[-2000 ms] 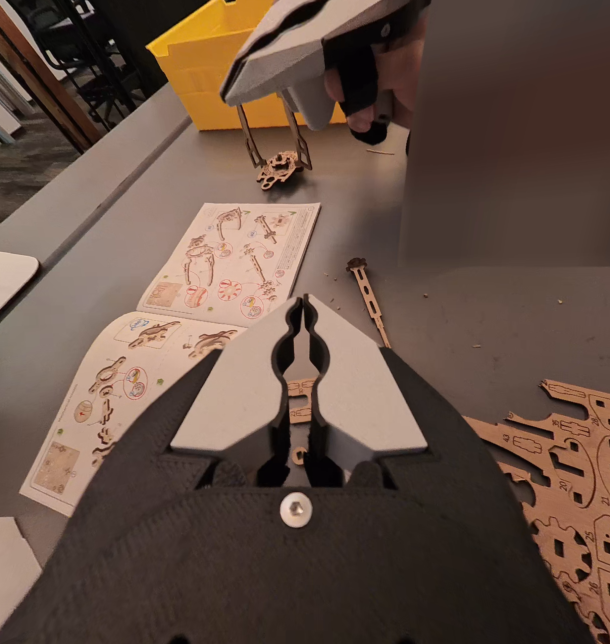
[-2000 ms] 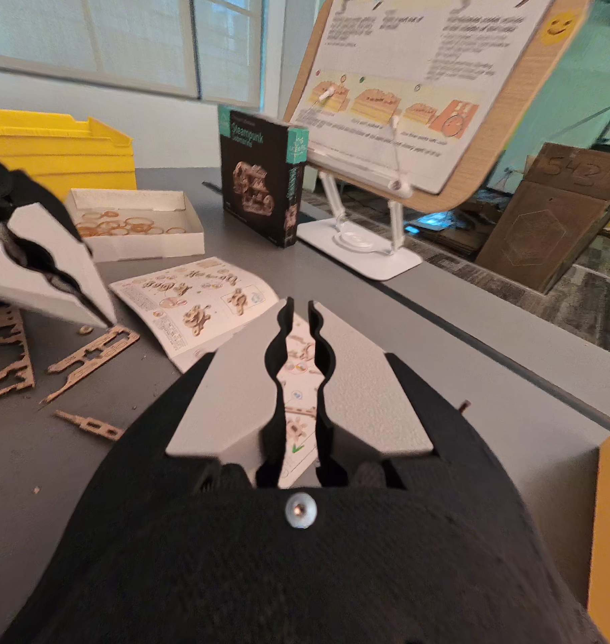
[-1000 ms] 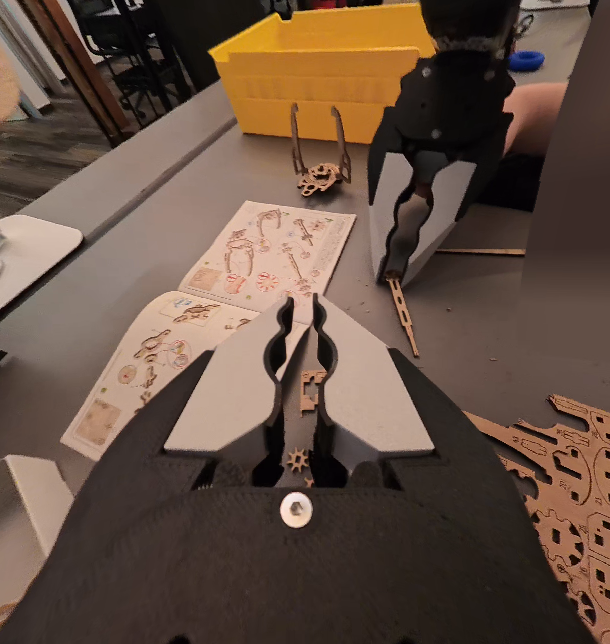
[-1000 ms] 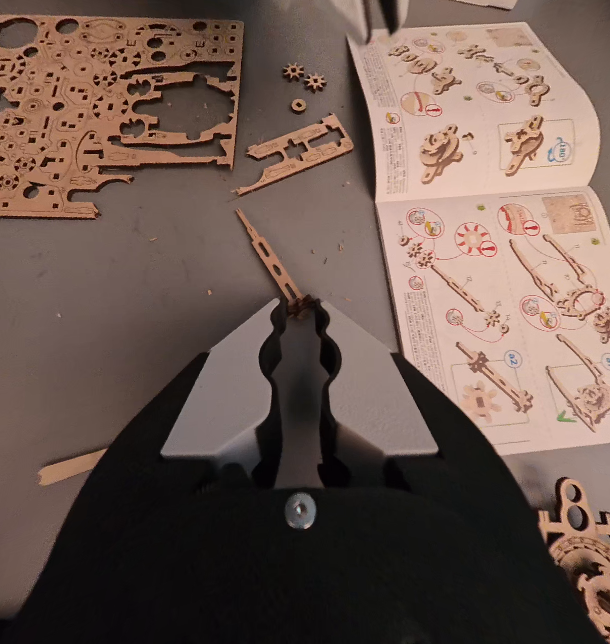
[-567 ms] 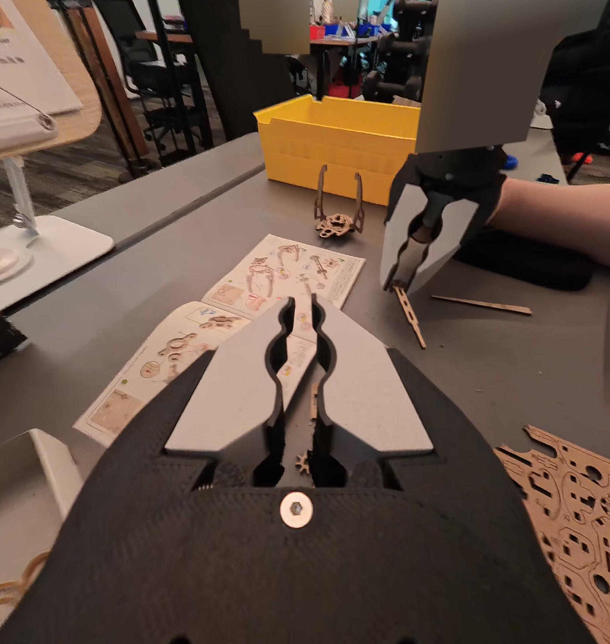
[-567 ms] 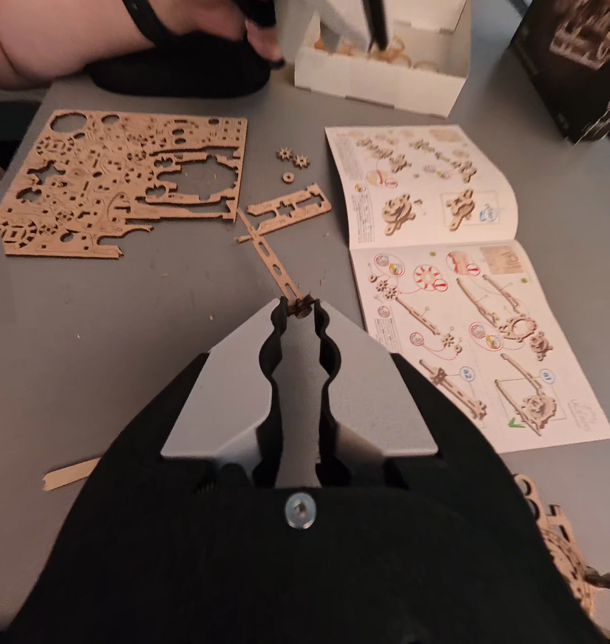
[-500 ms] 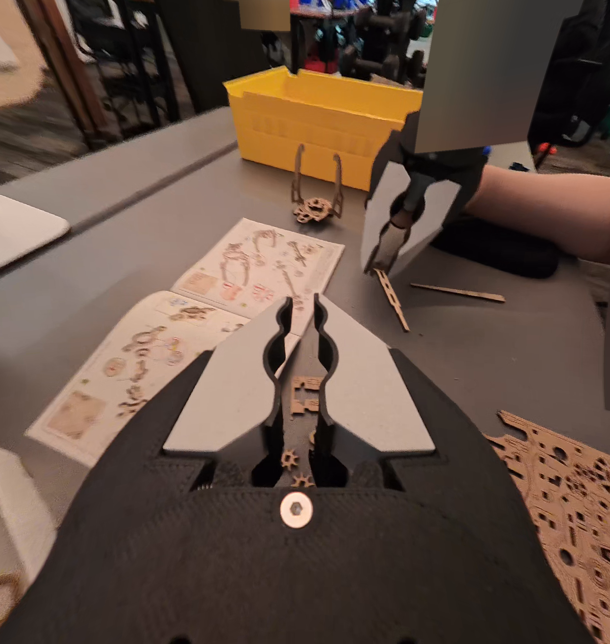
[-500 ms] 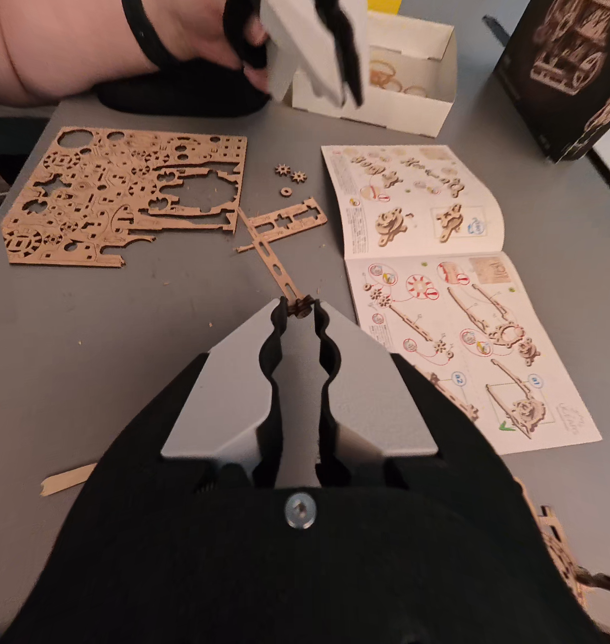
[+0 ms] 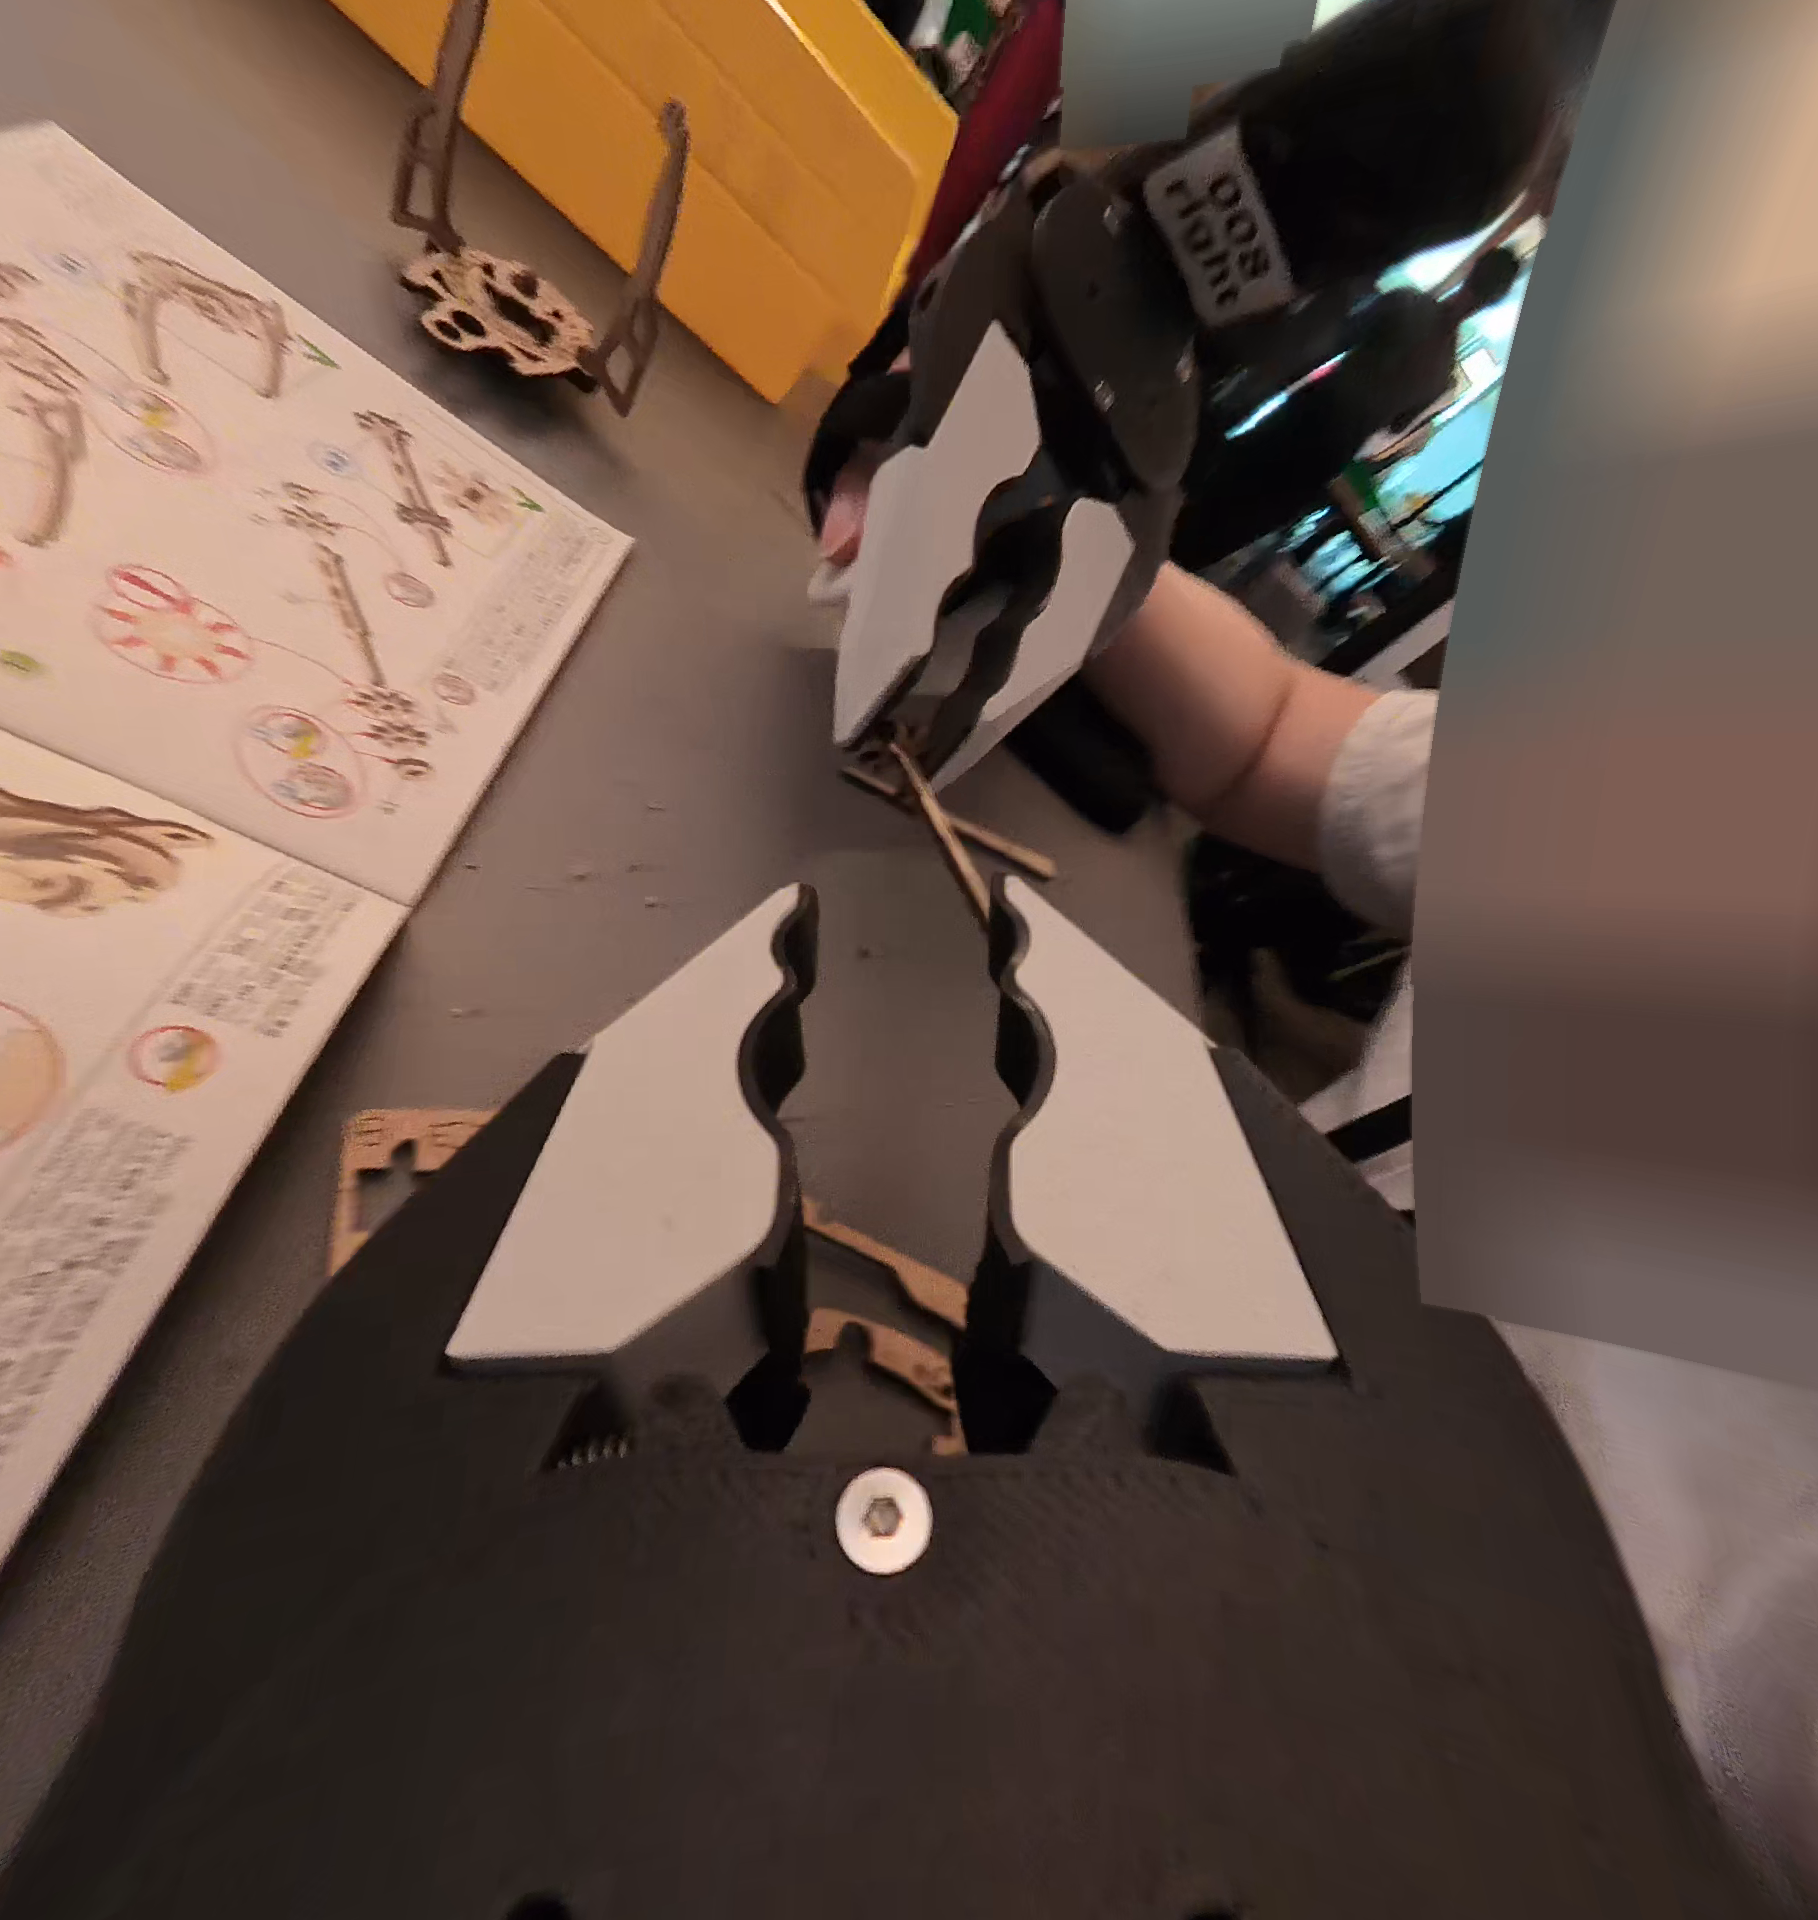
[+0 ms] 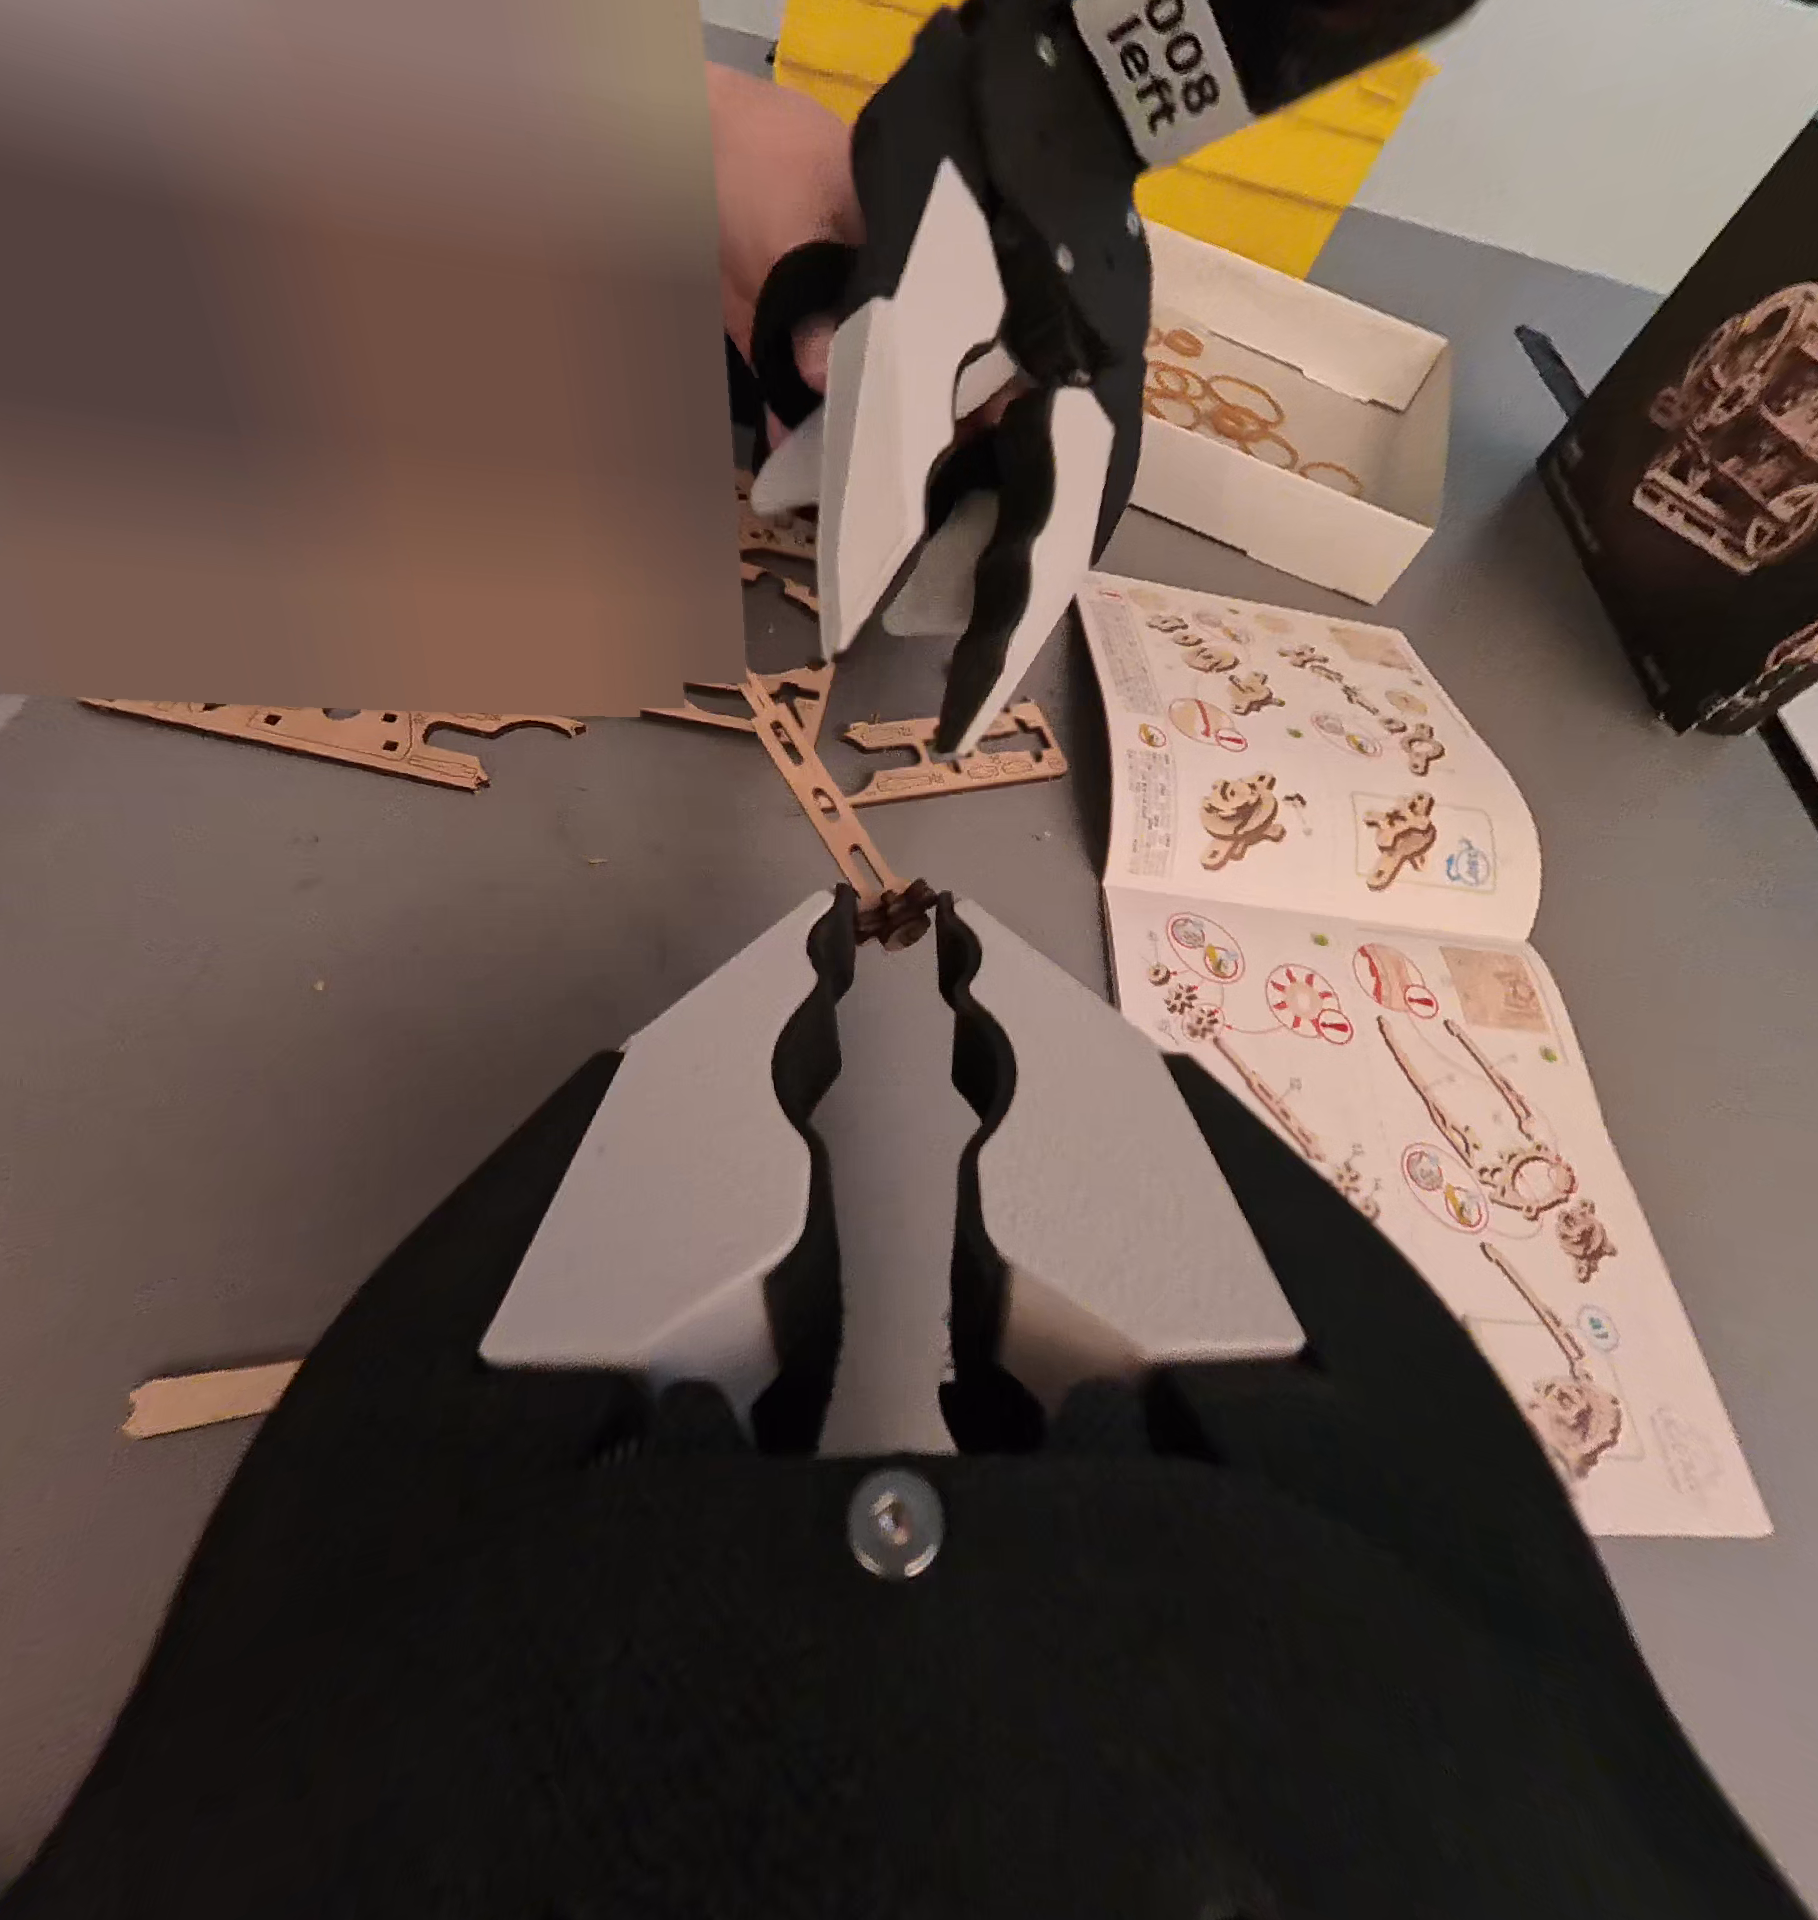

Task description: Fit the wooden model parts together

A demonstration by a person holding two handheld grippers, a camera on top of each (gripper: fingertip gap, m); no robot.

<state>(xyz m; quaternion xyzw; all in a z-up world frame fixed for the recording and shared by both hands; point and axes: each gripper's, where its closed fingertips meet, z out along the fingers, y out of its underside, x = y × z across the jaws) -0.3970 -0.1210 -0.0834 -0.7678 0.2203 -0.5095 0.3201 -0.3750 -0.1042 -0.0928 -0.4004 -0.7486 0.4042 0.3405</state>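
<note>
my right gripper (image 10: 892,914) pinches geared end of slotted wooden strip (image 10: 820,795), strip angling away over grey tabletop (image 10: 313,1039). my left gripper (image 9: 900,909) spread wide, empty, tips poised over strip's far end beside flat cut piece (image 10: 952,764). instruction booklet (image 10: 1331,935) lies open right of strip. part-built wooden model (image 9: 515,301) stands far, by yellow bin (image 9: 739,197).

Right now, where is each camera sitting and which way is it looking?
Left wrist view: on the left tool, open, aimed across the table toward the right tool; a forearm shows.
Right wrist view: on the right tool, shut on the wooden strip, facing the left tool; a hand shows.
Shared: the strip, the instruction booklet, both tools.
</note>
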